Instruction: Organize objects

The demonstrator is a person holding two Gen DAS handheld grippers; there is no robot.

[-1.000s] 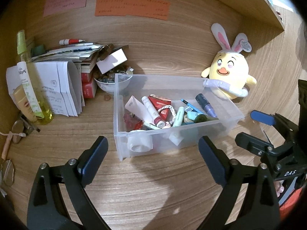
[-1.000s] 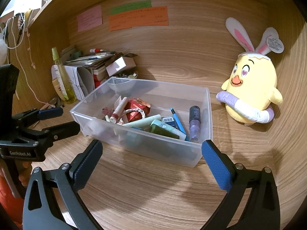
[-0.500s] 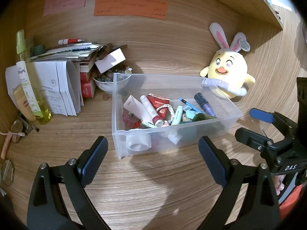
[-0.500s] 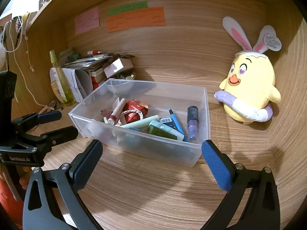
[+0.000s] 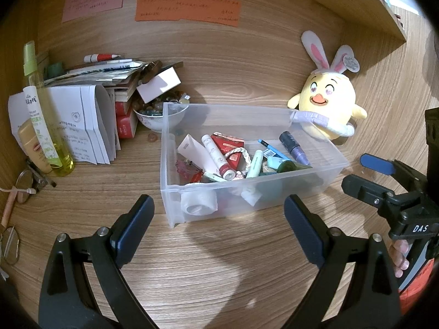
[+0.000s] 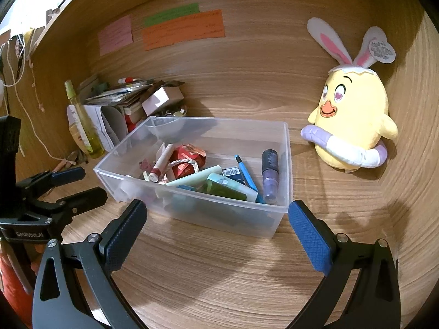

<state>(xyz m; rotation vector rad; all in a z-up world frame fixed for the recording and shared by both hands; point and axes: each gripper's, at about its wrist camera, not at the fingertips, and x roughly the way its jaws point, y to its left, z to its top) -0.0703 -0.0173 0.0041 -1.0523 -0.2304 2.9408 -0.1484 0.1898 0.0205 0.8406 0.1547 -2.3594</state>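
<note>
1. Bin (image 5: 247, 200) sits mid-desk (image 5: 219, 260), clear plastic, loaded with small items: tubes, a red packet (image 5: 229, 145), a blue pen (image 6: 245, 174), a purple bottle (image 6: 270, 175).
2. Left view alone catches glasses (image 5: 11, 242) at the desk's left edge, a tape roll (image 5: 199, 205) pressed against the bin's near wall, and a bowl (image 5: 159, 118) behind the bin.
3. Right view alone shows cords (image 6: 20, 54) hanging at far left; the plush chick (image 6: 354, 120) stands clear of the bin there, while the left view has the bin's corner overlapping it.
4. Left gripper (image 5: 218, 219): jaws wide apart, holding nothing, hovering just short of the bin.
5. Right gripper (image 6: 216, 226): jaws spread wide too, empty, tips near the bin's front wall, not touching it.
</note>
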